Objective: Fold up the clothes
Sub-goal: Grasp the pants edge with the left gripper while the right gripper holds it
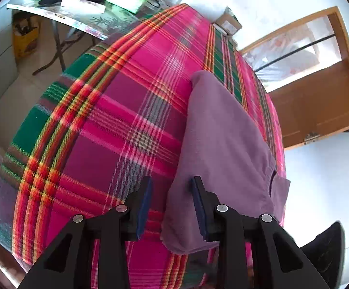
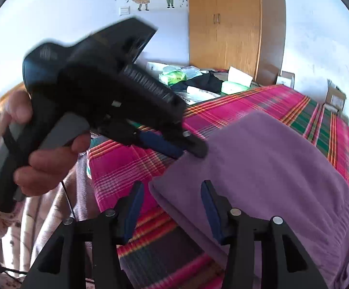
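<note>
To the left of the purple garment (image 1: 225, 149) the plaid blanket (image 1: 116, 130) on the bed lies bare and flat, so my left claw (image 1: 172, 202) has open room to slide that way. From my right claw (image 2: 172, 204) I see the left claw's body and the hand (image 2: 47, 168) gripping it filling the space up and to the left, its tip at the garment's near corner. Past the far edge of the bed a cluttered desk (image 1: 83, 19), cardboard boxes (image 1: 227, 22) and a wooden wardrobe (image 2: 234, 24) close things off.

Black hand-held gripper (image 1: 172, 183), navy-blue pads (image 1: 144, 207), silver screws, grey trigger, thin black cable.
</note>
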### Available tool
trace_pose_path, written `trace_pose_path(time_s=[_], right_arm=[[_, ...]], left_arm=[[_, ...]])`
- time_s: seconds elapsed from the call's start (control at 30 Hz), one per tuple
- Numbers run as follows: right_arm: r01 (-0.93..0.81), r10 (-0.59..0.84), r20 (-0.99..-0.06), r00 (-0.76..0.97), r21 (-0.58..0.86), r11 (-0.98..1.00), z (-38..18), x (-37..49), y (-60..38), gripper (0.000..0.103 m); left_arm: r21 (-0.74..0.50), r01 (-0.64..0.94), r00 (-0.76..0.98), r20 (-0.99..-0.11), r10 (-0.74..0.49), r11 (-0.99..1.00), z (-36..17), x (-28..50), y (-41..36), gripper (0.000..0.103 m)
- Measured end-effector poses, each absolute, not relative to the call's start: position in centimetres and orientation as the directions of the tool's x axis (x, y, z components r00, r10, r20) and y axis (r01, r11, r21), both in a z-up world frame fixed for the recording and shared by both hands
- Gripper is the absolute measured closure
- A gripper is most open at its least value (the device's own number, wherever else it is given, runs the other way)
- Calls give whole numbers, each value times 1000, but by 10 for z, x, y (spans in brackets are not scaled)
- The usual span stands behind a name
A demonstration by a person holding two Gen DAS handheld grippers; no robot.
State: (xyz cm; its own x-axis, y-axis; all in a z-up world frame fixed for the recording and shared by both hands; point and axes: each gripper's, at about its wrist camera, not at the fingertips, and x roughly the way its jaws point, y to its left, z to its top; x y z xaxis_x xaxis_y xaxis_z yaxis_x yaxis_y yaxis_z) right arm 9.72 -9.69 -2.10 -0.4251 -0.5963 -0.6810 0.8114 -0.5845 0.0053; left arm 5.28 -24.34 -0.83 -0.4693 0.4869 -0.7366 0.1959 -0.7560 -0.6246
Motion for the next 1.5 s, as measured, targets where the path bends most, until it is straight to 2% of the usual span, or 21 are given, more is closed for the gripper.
trace_pose_path(time_s=[0.37, 0.63, 0.83, 0.93, 1.0, 1.2, 1.5], right_arm=[[721, -437, -706, -557, -151, -676, -41, 98, -130, 50], [684, -403, -701, -588, -165, -710, -45, 92, -135, 51], [673, -395, -698, -597, -168, -720, -45, 91, -133, 64], [674, -401, -698, -593, -159, -721, -45, 90, -131, 71], [674, -404, -698, -591, -152, -723, -45, 89, -130, 76], [678, -413, -696, -587, -144, -721, -44, 85, -127, 81], [680, -455, -681, -574, -87, -728, -38, 78, -116, 83]], left_arm=[[-678, 143, -443, -695, 566, -721, -3, 45, -232, 68], [-682, 122, -431, -690, 581, -721, 0, 39, -231, 68], [-688, 157, -456, -687, 566, -708, -3, 36, -242, 68], [-693, 192, -477, -685, 551, -695, -7, 32, -250, 55], [-704, 196, -478, -676, 561, -682, -8, 26, -252, 54], [-701, 180, -456, -681, 573, -690, -12, 3, -245, 54], [-716, 172, -415, -676, 609, -677, -17, -29, -236, 54]])
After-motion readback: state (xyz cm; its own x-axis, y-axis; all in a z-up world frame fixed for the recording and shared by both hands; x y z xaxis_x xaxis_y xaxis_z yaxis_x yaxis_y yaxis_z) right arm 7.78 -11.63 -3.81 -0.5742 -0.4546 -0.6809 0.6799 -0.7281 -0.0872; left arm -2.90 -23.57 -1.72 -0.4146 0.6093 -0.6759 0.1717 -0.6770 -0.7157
